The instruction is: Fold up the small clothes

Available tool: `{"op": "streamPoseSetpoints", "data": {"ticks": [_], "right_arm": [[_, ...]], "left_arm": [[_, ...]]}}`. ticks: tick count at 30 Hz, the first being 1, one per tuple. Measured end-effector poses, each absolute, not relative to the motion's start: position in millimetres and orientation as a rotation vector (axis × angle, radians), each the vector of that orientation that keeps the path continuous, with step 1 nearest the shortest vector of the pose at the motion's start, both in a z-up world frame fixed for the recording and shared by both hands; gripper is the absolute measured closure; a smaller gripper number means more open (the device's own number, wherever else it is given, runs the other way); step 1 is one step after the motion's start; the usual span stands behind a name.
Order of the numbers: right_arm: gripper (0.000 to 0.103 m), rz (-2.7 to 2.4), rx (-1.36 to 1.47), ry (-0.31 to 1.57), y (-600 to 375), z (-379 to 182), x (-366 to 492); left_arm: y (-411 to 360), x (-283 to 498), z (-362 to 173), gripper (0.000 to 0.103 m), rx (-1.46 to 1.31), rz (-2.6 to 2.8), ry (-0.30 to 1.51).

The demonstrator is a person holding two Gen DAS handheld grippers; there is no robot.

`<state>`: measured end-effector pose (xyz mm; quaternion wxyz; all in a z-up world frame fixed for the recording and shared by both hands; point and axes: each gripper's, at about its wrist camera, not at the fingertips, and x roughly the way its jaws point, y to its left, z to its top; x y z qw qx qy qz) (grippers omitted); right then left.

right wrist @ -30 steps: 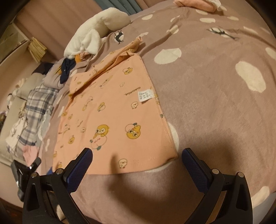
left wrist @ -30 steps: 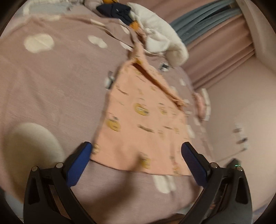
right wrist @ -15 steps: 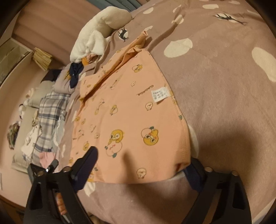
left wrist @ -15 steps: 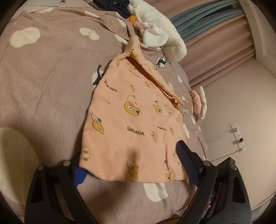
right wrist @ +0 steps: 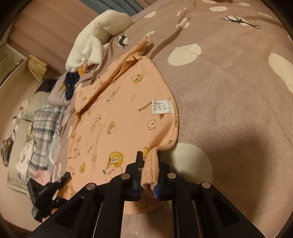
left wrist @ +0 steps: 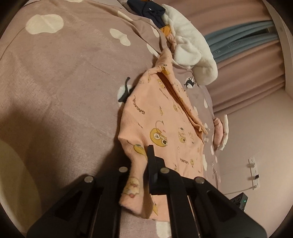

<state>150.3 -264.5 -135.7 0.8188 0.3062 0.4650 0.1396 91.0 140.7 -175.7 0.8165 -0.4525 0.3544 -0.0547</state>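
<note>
A peach garment (left wrist: 164, 117) printed with yellow cartoon chicks lies flat on the spotted mauve bedspread (left wrist: 64, 82). My left gripper (left wrist: 144, 159) is shut on its near corner, and the cloth bunches up between the pads. In the right wrist view the same garment (right wrist: 117, 113) shows a white care label (right wrist: 162, 106). My right gripper (right wrist: 149, 164) is closing, its pads pressing the ribbed hem at the other near corner. The left gripper (right wrist: 45, 194) shows at the lower left of that view.
A white fleece item (left wrist: 192, 49) and a dark navy garment (left wrist: 150, 9) lie past the far end of the peach one. Plaid and other clothes (right wrist: 44, 124) are heaped by the bed's left side. A small pink garment (left wrist: 218, 131) sits near the bed's right edge.
Both grippers have moved forward over the near hem and gone from wide open to shut, each pinching a near corner. The cloth at both corners is now gathered and slightly raised.
</note>
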Motion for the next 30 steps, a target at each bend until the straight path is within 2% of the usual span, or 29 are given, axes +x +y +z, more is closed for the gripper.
{"op": "streamPoseSetpoints", "data": {"ticks": [13, 19, 23, 30], "right_arm": [[0.090, 0.299, 0.659, 0.979, -265.9, -135.7, 150.6], [0.092, 0.385, 0.728, 0.913, -270.2, -125.3, 151.3], [0.093, 0.471, 0.741, 0.869, -273.4, -101.0, 172.0], [0.094, 0.494, 0.687, 0.834, -265.4, -69.0, 215.8]], "left_arm": [[148.1, 85.3, -173.6, 0.101, -0.961, -0.118, 0.760], [149.0, 90.8, -164.5, 0.101, -1.016, -0.223, 0.749], [154.9, 113.2, -148.7, 0.101, -1.145, -0.336, 0.696], [151.5, 170.5, -107.4, 0.101, -1.042, -0.293, 0.690]]}}
